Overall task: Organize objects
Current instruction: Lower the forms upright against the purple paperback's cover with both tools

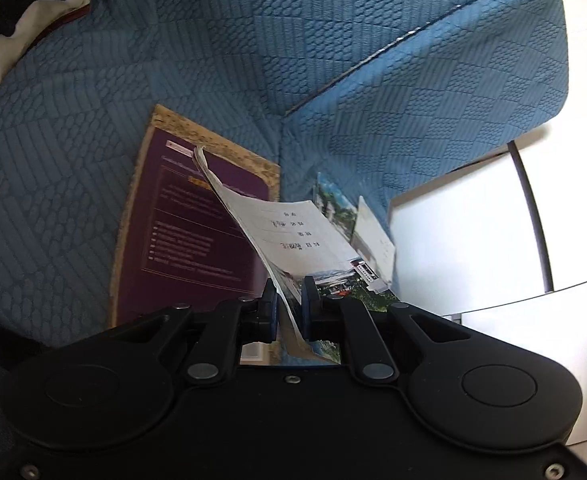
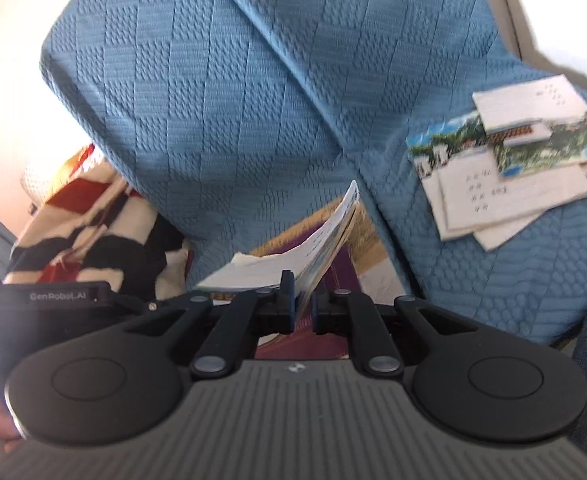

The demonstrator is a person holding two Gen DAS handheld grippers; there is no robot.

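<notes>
Two grippers each pinch a thin booklet. In the left wrist view, the left gripper (image 1: 289, 300) has its jaws squeezed on the lower edge of a white booklet (image 1: 289, 236) in the middle of the frame. The booklet is tilted up over a big purple book (image 1: 181, 232) that lies flat on the blue sofa (image 1: 93, 120). More booklets (image 1: 369, 240) lie just to the right of it.

In the right wrist view, the right gripper (image 2: 302, 300) is squeezed on a bent booklet (image 2: 317, 240) near the middle. The purple book (image 2: 345, 276) is right behind it. A messy pile of booklets (image 2: 509, 168) sits on the sofa seat in the upper right. A red, black and white cloth (image 2: 93, 224) is on the left.

I think the step is gathering the loose booklets into one place. Next, the held booklets likely need to go flat onto one pile, with edges lined up. They are floppy, so they may bend or slip.
</notes>
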